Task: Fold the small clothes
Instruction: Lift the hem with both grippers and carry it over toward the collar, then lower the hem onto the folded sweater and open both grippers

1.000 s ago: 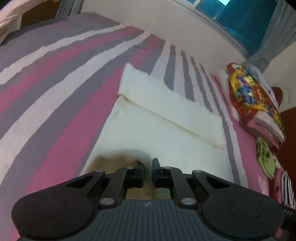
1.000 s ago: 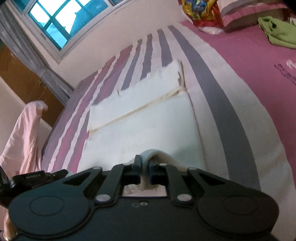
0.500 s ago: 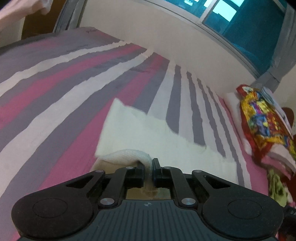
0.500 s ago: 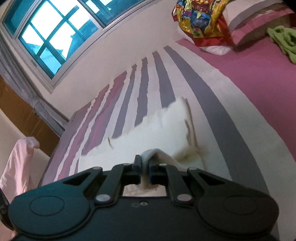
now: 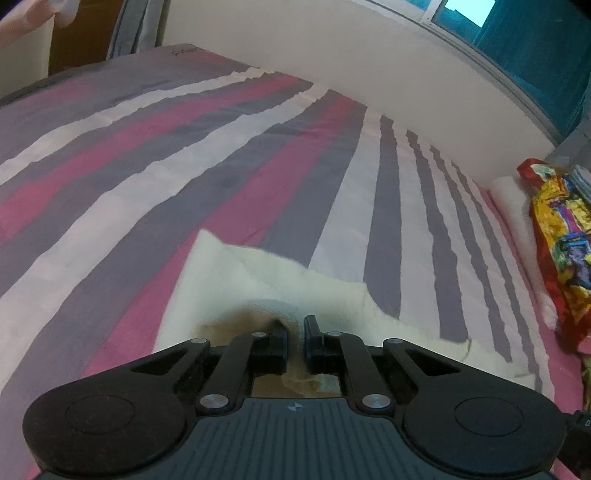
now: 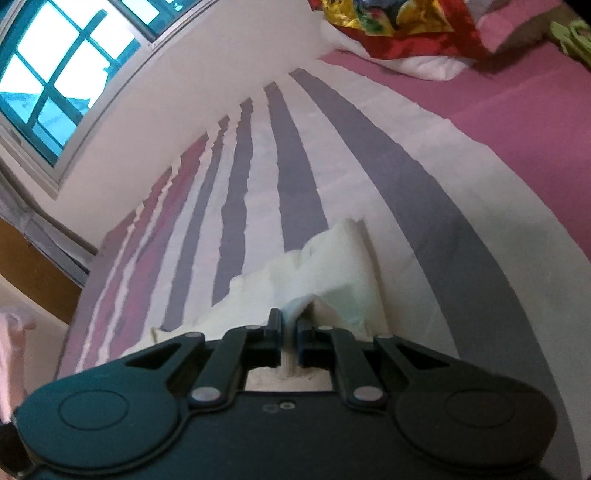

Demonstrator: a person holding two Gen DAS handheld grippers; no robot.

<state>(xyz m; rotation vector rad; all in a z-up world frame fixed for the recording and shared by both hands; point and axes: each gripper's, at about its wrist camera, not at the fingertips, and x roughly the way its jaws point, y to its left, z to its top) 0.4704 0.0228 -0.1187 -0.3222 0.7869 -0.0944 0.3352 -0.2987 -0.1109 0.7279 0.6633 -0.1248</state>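
A cream white cloth (image 5: 236, 280) lies on the striped bed; it also shows in the right wrist view (image 6: 332, 258). My left gripper (image 5: 294, 325) is shut on a near corner of the cloth, a fold bunched between its fingers. My right gripper (image 6: 290, 319) is shut on the other near corner. Both held corners are raised and carried over the cloth toward its far edge, so only a short strip of cloth shows ahead of each gripper. The part under the grippers is hidden.
The bed sheet (image 5: 184, 155) has pink, grey and white stripes. A colourful red and yellow bundle (image 5: 561, 243) and pillows lie at the bed's right end. A green garment (image 6: 572, 33) lies far right. A wall and window (image 6: 55, 74) run behind the bed.
Both grippers, still shut on the cloth's corners, have moved forward over the cloth toward its far edge. Much less cloth shows ahead of them now.
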